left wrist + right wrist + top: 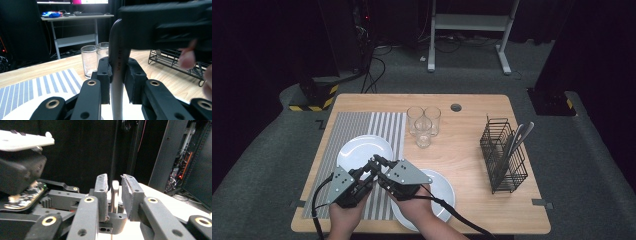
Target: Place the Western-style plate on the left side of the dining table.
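Steel utensil handle [117,72] stands upright between the jaws of the left gripper [371,167], which close narrowly on it. Right gripper [381,162] meets it from the right, over the near left of the table [472,165]; its jaws are slightly apart with the handle's end [115,192] between them, not pressed. Two plates [362,147] lie below, glasses [423,122] farther, rack [503,155] at right.

The metal utensil [117,72] runs off the bottom edge, its working end hidden behind the blurred right gripper [170,25] at upper right.
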`<act>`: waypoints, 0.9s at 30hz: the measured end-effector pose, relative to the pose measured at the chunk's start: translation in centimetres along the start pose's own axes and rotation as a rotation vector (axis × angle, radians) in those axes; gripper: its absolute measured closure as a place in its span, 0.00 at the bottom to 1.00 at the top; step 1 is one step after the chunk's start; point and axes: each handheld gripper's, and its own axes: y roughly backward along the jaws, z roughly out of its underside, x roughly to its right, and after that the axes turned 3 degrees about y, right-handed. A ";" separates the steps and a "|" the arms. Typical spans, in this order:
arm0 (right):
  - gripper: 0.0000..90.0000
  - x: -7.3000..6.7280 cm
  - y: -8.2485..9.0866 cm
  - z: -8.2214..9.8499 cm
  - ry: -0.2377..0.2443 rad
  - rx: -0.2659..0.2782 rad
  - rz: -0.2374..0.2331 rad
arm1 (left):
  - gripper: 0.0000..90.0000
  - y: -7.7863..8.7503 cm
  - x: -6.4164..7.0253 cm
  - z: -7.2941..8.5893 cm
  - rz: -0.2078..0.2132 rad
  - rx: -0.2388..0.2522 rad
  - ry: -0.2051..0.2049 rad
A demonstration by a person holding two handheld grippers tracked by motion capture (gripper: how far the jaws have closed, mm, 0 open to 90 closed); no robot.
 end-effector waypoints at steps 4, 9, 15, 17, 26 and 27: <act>0.82 0.3 0.7 -0.6 -0.001 0.015 0.002 | 0.84 0.0 -0.5 -0.2 -0.011 0.005 0.016; 0.79 1.2 1.7 -0.9 -0.007 0.016 0.036 | 0.84 0.1 -0.9 -0.4 -0.020 -0.001 0.027; 0.76 2.6 2.5 0.0 -0.014 -0.007 0.087 | 0.84 0.2 -1.4 -0.6 -0.027 -0.007 0.035; 0.76 3.1 2.7 0.6 -0.023 -0.020 0.100 | 0.83 0.3 -1.5 -0.7 -0.028 -0.011 0.038; 0.70 4.8 3.4 3.3 0.011 -0.097 0.168 | 0.83 0.8 -2.5 -1.0 -0.048 -0.023 0.050; 0.70 5.1 3.5 3.8 0.008 -0.113 0.173 | 0.83 0.9 -2.5 -1.0 -0.050 -0.024 0.056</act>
